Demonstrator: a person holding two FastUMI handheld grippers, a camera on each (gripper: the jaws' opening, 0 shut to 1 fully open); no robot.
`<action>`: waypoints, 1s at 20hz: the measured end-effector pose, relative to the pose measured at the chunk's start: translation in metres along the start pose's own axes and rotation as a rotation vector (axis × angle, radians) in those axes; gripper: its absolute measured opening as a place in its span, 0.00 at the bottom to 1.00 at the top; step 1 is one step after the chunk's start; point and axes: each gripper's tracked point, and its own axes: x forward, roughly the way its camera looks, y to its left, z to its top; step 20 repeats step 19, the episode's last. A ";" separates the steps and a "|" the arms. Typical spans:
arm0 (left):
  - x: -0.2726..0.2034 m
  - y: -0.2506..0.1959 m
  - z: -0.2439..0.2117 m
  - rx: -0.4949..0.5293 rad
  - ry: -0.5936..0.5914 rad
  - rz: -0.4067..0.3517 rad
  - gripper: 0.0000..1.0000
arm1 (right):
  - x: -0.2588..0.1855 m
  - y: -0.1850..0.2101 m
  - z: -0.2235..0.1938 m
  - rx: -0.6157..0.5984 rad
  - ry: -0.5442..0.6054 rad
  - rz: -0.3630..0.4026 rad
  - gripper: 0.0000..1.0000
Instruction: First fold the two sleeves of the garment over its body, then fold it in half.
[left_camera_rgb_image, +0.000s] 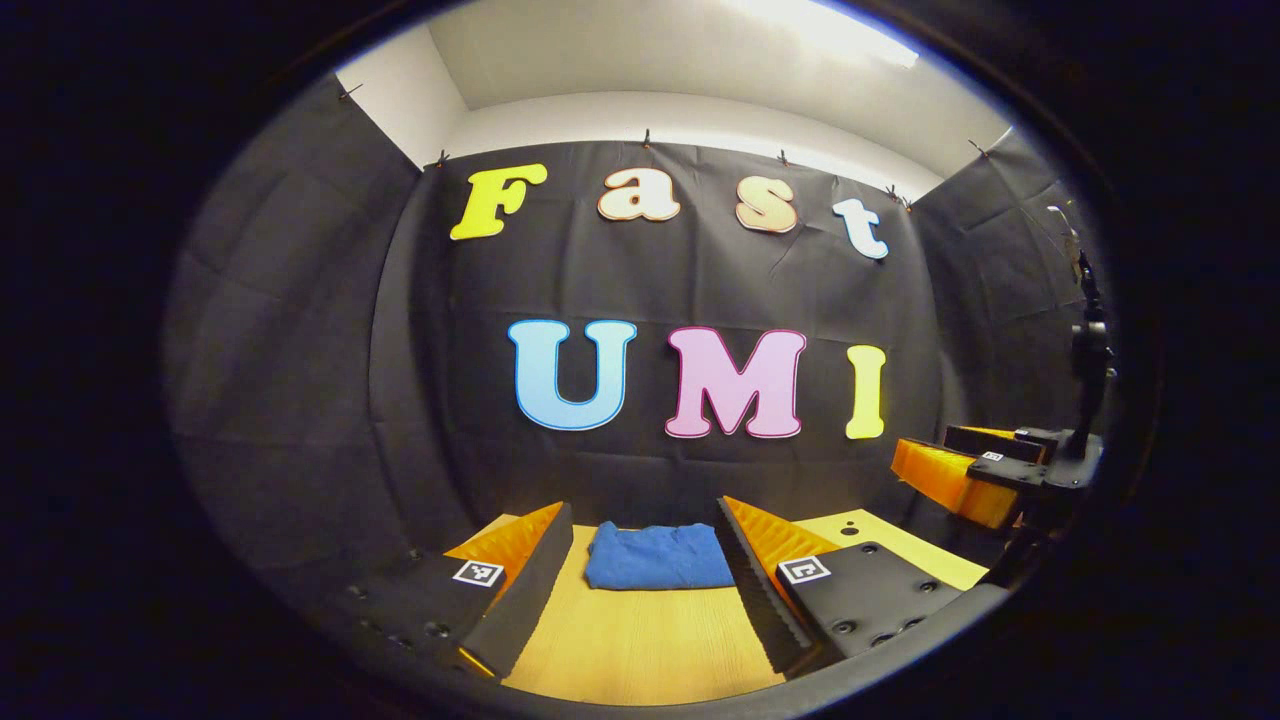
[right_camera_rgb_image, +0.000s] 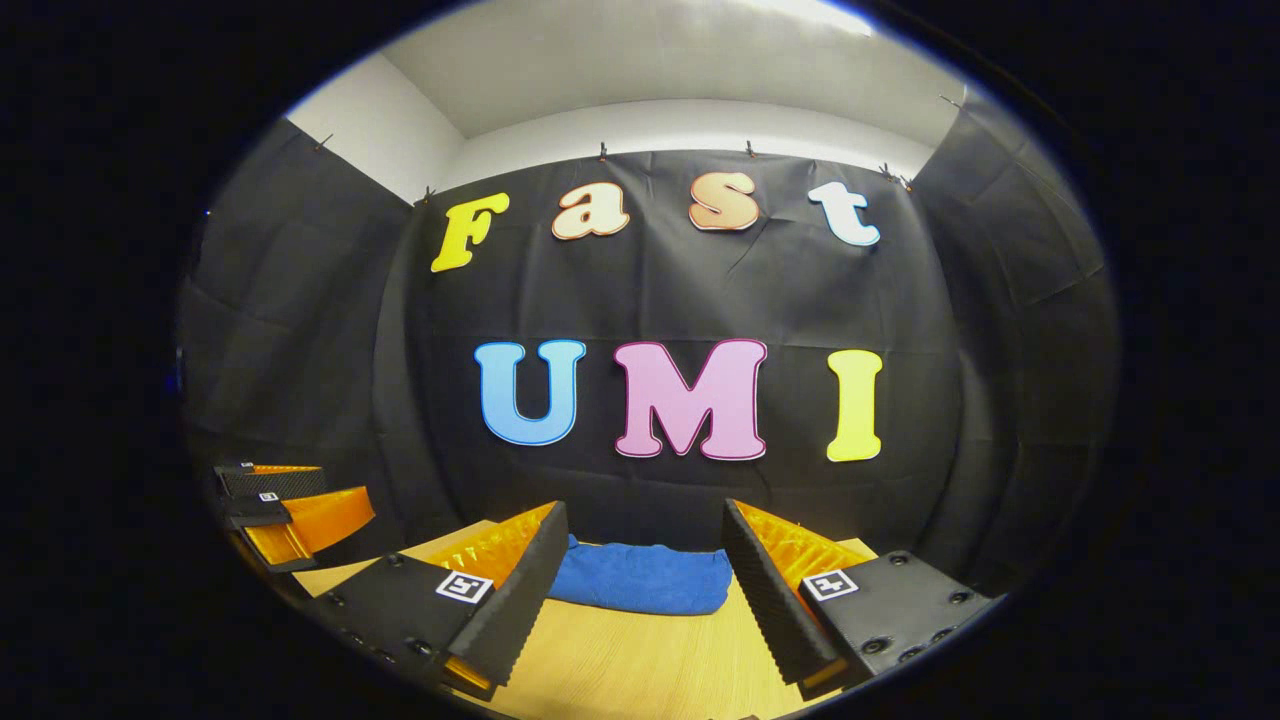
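Note:
The garment is a blue cloth, folded into a compact bundle (left_camera_rgb_image: 658, 556) on the wooden table (left_camera_rgb_image: 640, 640). In the right gripper view the same blue bundle (right_camera_rgb_image: 640, 577) lies at the table's far edge. My left gripper (left_camera_rgb_image: 645, 585) stands open above the table, its fingers well apart and holding nothing, with the bundle ahead between them. My right gripper (right_camera_rgb_image: 645, 585) is likewise open and holds nothing, level with the cloth's near edge. At the right edge of the left gripper view the other gripper (left_camera_rgb_image: 960, 470) is raised, off the table. The right gripper view shows the other one (right_camera_rgb_image: 285, 510) at left.
A black stand (left_camera_rgb_image: 1088, 360) rises at the far right of the left gripper view. A small dark hole (left_camera_rgb_image: 848, 530) marks the tabletop right of the bundle. Bare wood lies in front of the cloth.

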 end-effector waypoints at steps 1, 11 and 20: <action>-0.002 0.001 0.002 0.009 -0.008 0.002 0.82 | -0.002 -0.002 0.000 -0.008 -0.003 -0.001 0.92; -0.012 0.012 -0.009 -0.012 0.019 0.033 0.82 | -0.019 0.004 -0.004 -0.031 0.004 0.017 0.92; -0.017 0.015 -0.014 0.020 0.032 0.034 0.82 | -0.025 0.005 -0.013 -0.015 0.032 0.008 0.96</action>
